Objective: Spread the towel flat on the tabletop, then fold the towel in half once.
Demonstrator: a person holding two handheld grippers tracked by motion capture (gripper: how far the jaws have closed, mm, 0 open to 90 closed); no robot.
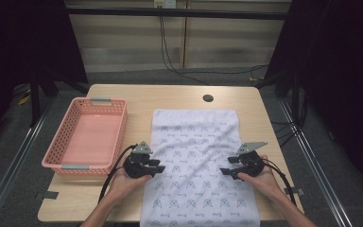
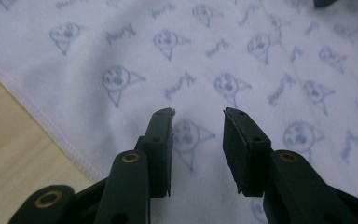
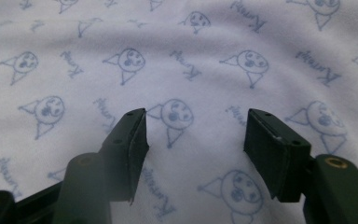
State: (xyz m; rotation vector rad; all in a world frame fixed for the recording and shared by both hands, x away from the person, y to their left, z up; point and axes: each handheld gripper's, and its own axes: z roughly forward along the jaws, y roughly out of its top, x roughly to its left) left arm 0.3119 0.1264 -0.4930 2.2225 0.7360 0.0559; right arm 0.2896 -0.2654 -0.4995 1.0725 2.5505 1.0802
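A white cloth [image 1: 196,161] printed with small blue cartoon faces lies spread flat down the middle of the wooden table [image 1: 137,97]. My left gripper [image 1: 159,168] hovers low over the cloth's left side, jaws pointing inward. In the left gripper view my left gripper [image 2: 198,116] is open over the cloth [image 2: 214,56], near its hemmed edge, with nothing between the pads. My right gripper [image 1: 224,172] faces it from the cloth's right side. In the right gripper view my right gripper [image 3: 196,116] stands open wide above the cloth [image 3: 191,46], gripping nothing.
A pink plastic basket [image 1: 59,142] stands at the table's left, beside the cloth. A round cable hole [image 1: 208,98] sits near the far edge. Bare wood [image 2: 9,140] shows left of the cloth's hem. Cables run on the floor beyond the table.
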